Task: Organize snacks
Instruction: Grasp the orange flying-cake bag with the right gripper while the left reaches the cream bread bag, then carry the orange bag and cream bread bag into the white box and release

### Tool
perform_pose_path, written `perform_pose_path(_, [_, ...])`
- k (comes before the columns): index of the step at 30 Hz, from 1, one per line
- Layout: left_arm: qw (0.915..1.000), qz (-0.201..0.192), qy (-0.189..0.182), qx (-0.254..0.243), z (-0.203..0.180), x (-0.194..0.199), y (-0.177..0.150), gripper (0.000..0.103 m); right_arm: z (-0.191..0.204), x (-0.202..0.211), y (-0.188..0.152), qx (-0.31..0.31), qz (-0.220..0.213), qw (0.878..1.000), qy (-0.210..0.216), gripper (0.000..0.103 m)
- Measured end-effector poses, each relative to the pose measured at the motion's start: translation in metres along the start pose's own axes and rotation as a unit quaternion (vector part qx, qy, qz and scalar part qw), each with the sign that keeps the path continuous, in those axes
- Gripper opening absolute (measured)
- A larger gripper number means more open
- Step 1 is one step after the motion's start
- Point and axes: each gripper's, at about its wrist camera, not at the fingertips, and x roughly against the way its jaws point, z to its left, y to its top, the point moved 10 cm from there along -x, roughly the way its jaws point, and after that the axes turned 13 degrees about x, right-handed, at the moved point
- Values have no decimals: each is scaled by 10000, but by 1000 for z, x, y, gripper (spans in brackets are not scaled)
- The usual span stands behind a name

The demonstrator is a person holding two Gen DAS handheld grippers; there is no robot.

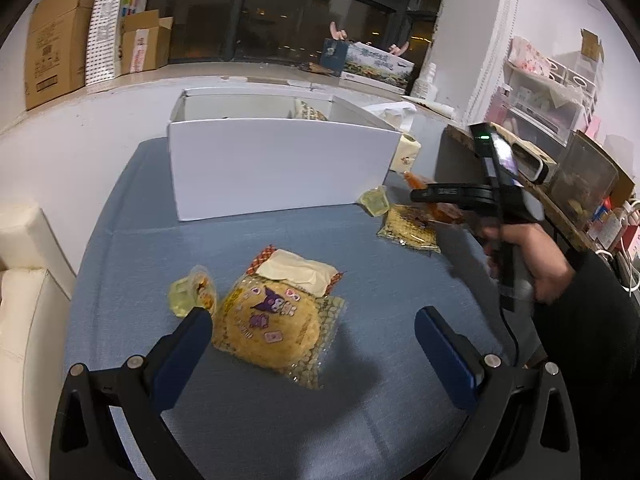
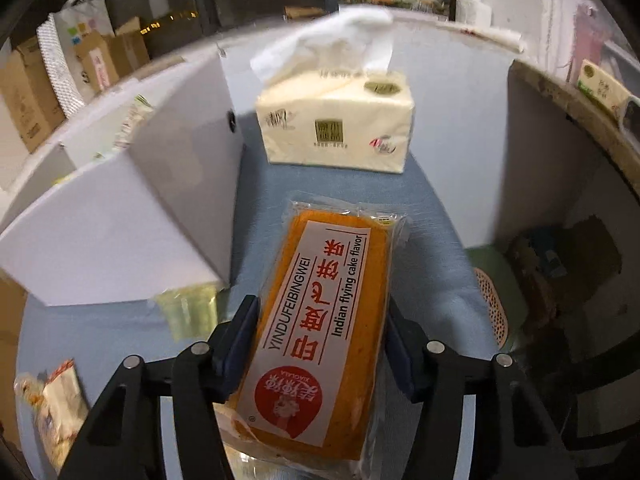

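Note:
My right gripper (image 2: 320,320) is shut on an orange "Indian flying cake" packet (image 2: 324,316) and holds it above the blue table, right of the white box (image 2: 120,216). In the left wrist view the right gripper (image 1: 424,194) shows right of the white box (image 1: 280,168), with the orange packet (image 1: 444,212) in it. My left gripper (image 1: 314,334) is open above a round yellow Kuromi snack pack (image 1: 276,328). A cream wrapped snack (image 1: 298,270) lies on that pack's far edge. A jelly cup (image 1: 192,292) sits by my left finger.
Another jelly cup (image 1: 376,200) and a yellow snack packet (image 1: 410,228) lie near the box's right corner. A tissue pack (image 2: 336,124) stands behind the held packet. Cardboard boxes (image 1: 60,40) line the window ledge. A white cushion (image 1: 24,280) is at the left.

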Motion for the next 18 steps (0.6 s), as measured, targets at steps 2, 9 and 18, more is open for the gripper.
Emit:
perform_pose_path(2, [9999,101,-34,-108,-4,-8,2,103,1,19,-6,-79,-184,9997,153,63])
perform_pose_path(9, [9950,781,179,-598,-9,-67,13,103,14,106,-43,-76,-917,9932,708,63])
perform_pose_path(18, [9820,1643,-130,-917,-8,-122,15,102,38,146,-74,51,-1258,9856,1127,63])
